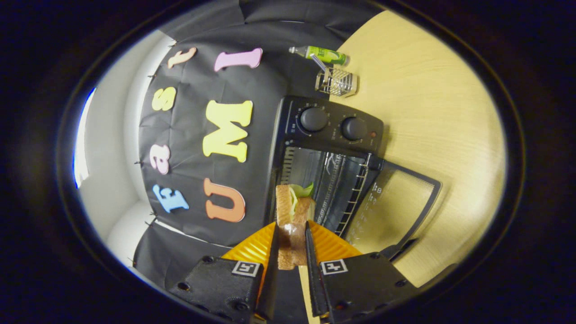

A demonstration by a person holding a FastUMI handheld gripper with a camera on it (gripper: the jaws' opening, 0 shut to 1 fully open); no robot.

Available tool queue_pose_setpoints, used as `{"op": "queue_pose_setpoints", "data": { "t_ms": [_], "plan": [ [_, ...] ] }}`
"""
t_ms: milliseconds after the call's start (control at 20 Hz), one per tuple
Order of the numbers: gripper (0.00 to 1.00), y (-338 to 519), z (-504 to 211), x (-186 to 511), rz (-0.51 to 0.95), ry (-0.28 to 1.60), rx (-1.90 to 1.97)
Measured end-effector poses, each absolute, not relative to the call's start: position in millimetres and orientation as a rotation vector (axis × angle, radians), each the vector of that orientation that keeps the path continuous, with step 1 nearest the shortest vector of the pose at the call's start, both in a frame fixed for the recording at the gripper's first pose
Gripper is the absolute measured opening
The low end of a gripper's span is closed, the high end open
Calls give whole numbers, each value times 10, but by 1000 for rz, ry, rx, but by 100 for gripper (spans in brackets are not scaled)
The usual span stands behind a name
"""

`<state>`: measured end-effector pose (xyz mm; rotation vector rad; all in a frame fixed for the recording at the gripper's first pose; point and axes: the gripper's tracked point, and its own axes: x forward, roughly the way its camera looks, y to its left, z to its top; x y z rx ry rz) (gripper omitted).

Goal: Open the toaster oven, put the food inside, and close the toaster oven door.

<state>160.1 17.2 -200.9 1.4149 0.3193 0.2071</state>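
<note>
The view is rolled sideways. My gripper (291, 234) is shut on a sandwich (292, 216) of two bread slices with lettuce showing at its far end. Just beyond the sandwich stands the black toaster oven (333, 130) with two knobs. Its glass door (396, 207) lies folded open onto the table, and the wire rack (351, 193) inside is visible. The sandwich's far end sits right at the oven's opening.
The light wooden table (432, 112) carries the oven. Beyond the oven lie a green bottle (321, 54) and a small wire basket (337, 82). A pale wall (108, 157) stands beside the booth cloth.
</note>
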Motion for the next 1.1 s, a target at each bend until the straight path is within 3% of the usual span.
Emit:
{"op": "queue_pose_setpoints", "data": {
  "t_ms": [300,750,1100],
  "plan": [
    [36,380,-2238,1901,160,378,1377],
    [37,476,-2214,2429,83,347,1006],
    [45,315,-2426,2751,28,407,910]
  ]
}}
